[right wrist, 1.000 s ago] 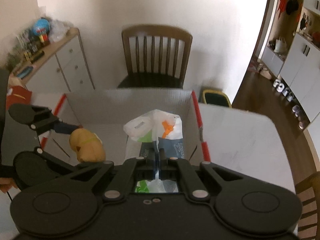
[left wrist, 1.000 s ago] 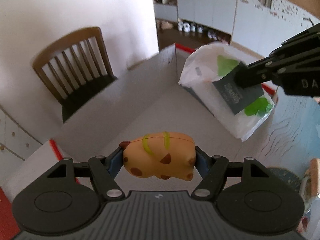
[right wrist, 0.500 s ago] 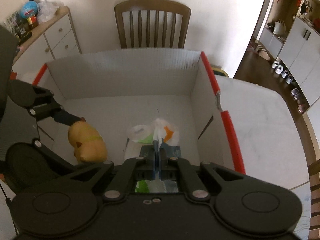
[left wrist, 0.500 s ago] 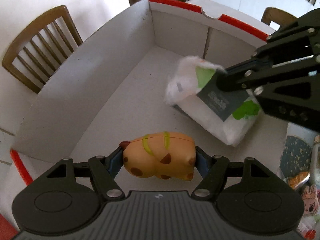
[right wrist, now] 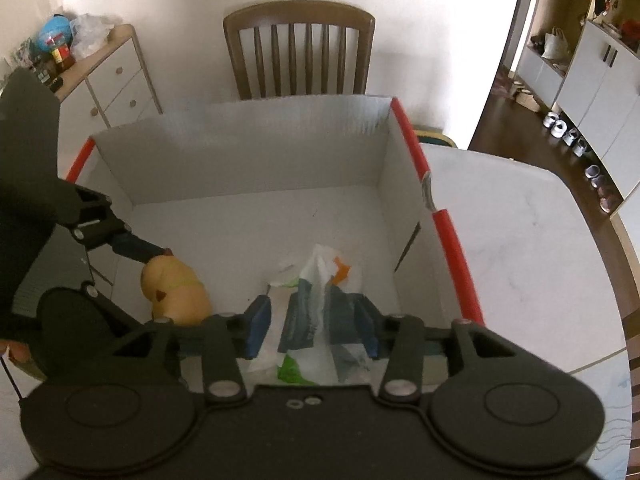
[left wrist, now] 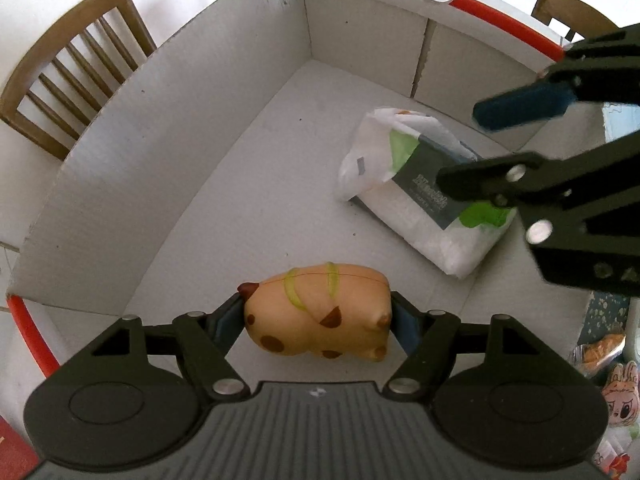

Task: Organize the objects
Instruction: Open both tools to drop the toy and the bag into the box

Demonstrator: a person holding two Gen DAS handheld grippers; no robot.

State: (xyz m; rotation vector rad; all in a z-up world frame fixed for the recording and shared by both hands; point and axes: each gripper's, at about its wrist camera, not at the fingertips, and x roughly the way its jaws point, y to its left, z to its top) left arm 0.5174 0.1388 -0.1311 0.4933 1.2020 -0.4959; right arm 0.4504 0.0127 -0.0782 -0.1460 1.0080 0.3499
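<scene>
My left gripper (left wrist: 318, 322) is shut on an orange spotted toy animal (left wrist: 320, 318) and holds it above the floor of a white cardboard box (left wrist: 160, 152) with red rims. The toy also shows in the right wrist view (right wrist: 176, 294). A white plastic packet with green and dark print (left wrist: 424, 196) lies on the box floor at the right. My right gripper (right wrist: 312, 330) is open just above that packet (right wrist: 316, 312), jaws spread to either side of it. It also shows in the left wrist view (left wrist: 492, 144).
A wooden chair (right wrist: 298, 52) stands behind the box. A white drawer cabinet (right wrist: 108, 76) with clutter is at the back left. The white marble table (right wrist: 512, 248) extends to the right of the box. Small toys and packets (left wrist: 612, 380) lie at the right of the left wrist view.
My right gripper has opened and let go of the white packet, which now lies on the box floor. Both grippers have moved lower into the box; the left still holds the toy.
</scene>
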